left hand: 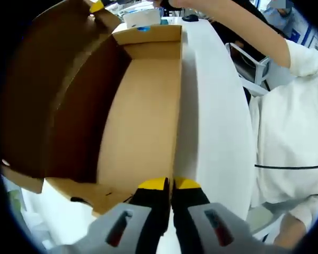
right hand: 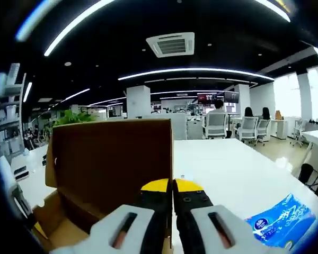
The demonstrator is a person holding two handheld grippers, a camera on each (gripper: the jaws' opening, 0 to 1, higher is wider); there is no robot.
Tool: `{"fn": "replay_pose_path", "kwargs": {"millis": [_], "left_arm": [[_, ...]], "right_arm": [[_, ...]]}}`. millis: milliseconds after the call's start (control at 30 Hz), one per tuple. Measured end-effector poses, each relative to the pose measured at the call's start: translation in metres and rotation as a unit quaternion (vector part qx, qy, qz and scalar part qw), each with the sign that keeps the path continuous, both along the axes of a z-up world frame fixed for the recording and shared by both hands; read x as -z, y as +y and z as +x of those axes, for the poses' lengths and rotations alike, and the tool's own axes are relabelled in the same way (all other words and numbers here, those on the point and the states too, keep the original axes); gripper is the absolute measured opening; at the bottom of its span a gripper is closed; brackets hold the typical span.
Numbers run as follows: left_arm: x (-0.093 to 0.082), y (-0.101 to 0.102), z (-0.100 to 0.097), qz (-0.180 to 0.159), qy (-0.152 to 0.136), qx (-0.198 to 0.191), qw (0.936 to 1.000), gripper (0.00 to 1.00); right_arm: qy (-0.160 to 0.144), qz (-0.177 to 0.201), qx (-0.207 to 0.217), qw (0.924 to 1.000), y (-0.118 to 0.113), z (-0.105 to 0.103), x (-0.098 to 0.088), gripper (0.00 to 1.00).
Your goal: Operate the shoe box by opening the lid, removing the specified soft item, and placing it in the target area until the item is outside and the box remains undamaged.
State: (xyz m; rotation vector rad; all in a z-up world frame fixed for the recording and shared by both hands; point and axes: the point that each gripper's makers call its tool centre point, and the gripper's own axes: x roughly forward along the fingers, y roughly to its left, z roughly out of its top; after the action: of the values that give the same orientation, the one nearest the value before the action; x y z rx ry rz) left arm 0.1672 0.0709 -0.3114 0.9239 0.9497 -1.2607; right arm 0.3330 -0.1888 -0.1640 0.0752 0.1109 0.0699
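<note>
Cardboard shoe box (left hand: 143,121) open, left gripper (left hand: 171,184) closed on its wall — right gripper (right hand: 173,186) closed on lid (right hand: 114,159)

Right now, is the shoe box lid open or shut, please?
Open: the lid stands raised, and the shoe box interior shows bare cardboard.
</note>
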Motion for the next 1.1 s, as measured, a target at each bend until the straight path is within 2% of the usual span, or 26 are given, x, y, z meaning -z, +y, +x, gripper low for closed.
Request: {"fn": "replay_pose_path", "kwargs": {"millis": [133, 233, 267, 300, 367, 600, 767, 867, 933, 1033, 1067, 1100], "left_arm": [[0.0, 0.0, -0.001, -0.001, -0.002, 0.0, 1.0, 0.02], [0.001, 0.001, -0.001, 0.0, -0.001, -0.002, 1.0, 0.02], [0.001, 0.001, -0.001, 0.0, -0.002, -0.002, 1.0, 0.02], [0.001, 0.001, -0.001, -0.001, -0.001, -0.003, 1.0, 0.02], [0.001, 0.001, 0.001, 0.0, 0.0, -0.003, 1.0, 0.02], [0.001, 0.002, 0.001, 0.012, -0.004, -0.004, 0.9999, 0.02], [0.0, 0.002, 0.003, 0.017, -0.008, -0.006, 0.9998, 0.02], [0.001, 0.002, 0.004, 0.019, -0.013, -0.007, 0.9997, 0.02], [0.001, 0.002, 0.007, 0.018, -0.016, -0.013, 0.9996, 0.02], [0.001, 0.001, 0.005, 0.02, -0.012, -0.018, 0.9996, 0.02], [0.001, 0.001, 0.005, 0.02, -0.011, -0.019, 0.9996, 0.02], [0.001, 0.001, 0.005, 0.019, -0.011, -0.019, 0.9996, 0.02]], "right_arm": [[-0.011, -0.029, 0.012, 0.9995, 0.002, -0.016, -0.004, 0.01], [-0.015, -0.036, 0.013, 0.9991, -0.001, -0.013, -0.006, 0.01], [-0.017, -0.035, 0.013, 0.9991, -0.002, -0.015, -0.006, 0.01], [-0.022, -0.013, 0.011, 0.9996, -0.001, -0.015, -0.006, 0.01], [-0.022, -0.023, 0.008, 0.9995, -0.002, -0.017, -0.005, 0.01], [-0.044, -0.03, 0.015, 0.9985, 0.001, -0.046, 0.001, 0.01], [-0.041, -0.023, 0.01, 0.9988, 0.003, -0.048, 0.001, 0.01], [-0.033, -0.049, 0.003, 0.9982, 0.006, -0.054, 0.008, 0.01], [-0.016, -0.041, -0.01, 0.999, 0.011, -0.058, 0.019, 0.01], [-0.019, -0.04, -0.01, 0.999, 0.01, -0.058, 0.019, 0.01], [-0.019, -0.045, -0.008, 0.9988, 0.01, -0.058, 0.019, 0.01], [-0.021, -0.066, -0.003, 0.9976, 0.012, -0.059, 0.019, 0.0]]}}
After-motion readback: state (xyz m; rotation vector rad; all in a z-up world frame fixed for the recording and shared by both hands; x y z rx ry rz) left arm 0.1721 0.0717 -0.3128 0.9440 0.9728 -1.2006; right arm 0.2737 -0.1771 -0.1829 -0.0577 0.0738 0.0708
